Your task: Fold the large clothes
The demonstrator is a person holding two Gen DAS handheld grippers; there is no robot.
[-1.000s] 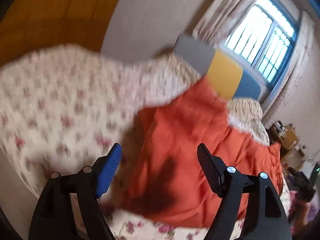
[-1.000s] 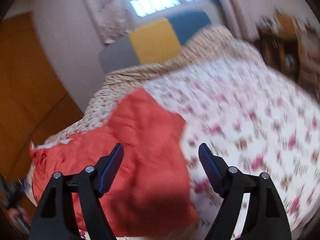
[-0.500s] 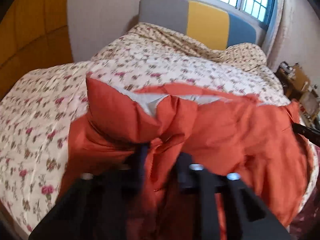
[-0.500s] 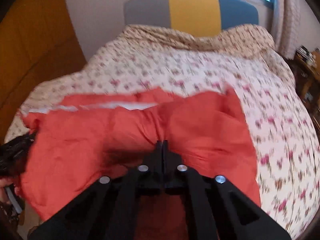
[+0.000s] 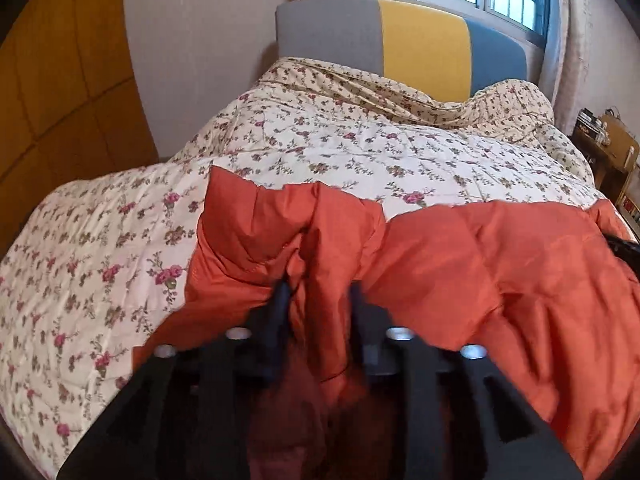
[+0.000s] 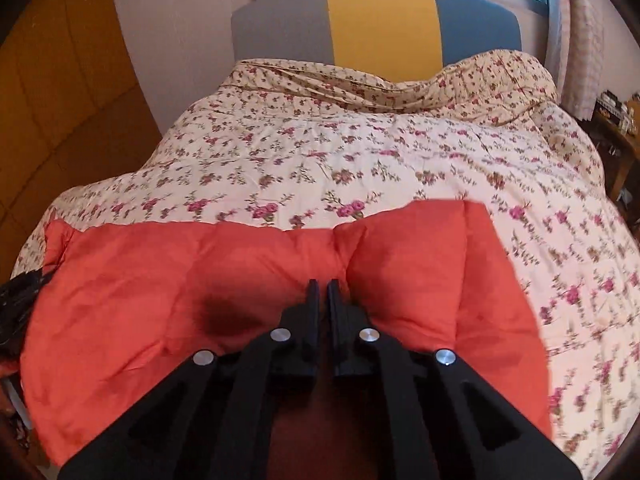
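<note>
Folding step: gripping the near hem of the orange padded garment (image 5: 472, 264), one gripper at each side, judged the start of a fold away from the person.
Garment location: spread across the near end of the bed, on the floral quilt (image 6: 320, 160); its far edge lies well short of the headboard (image 6: 376, 20).
Left gripper (image 5: 316, 304): jaws have just been opening and now stand partly apart, a thick bunch of orange fabric between them; the fabric fills the gap and appears pinched, so this reads as a hold on a fat fold.
Right gripper (image 6: 323, 300): jaws nearly together, only a thin slit showing, tips buried in the orange fabric; clamped on a thin pinch of the garment.
Pose: both grippers angled steeply down toward the bed, side by side, pointing toward the headboard; the right gripper's tip shows at the right edge of the left wrist view.
Next move, judged: lift both corners together and carry them forward over the garment, level with each other so the fold lands square.
Risk, judged: the slick, puffy fabric may slip from the looser left hold.
</note>
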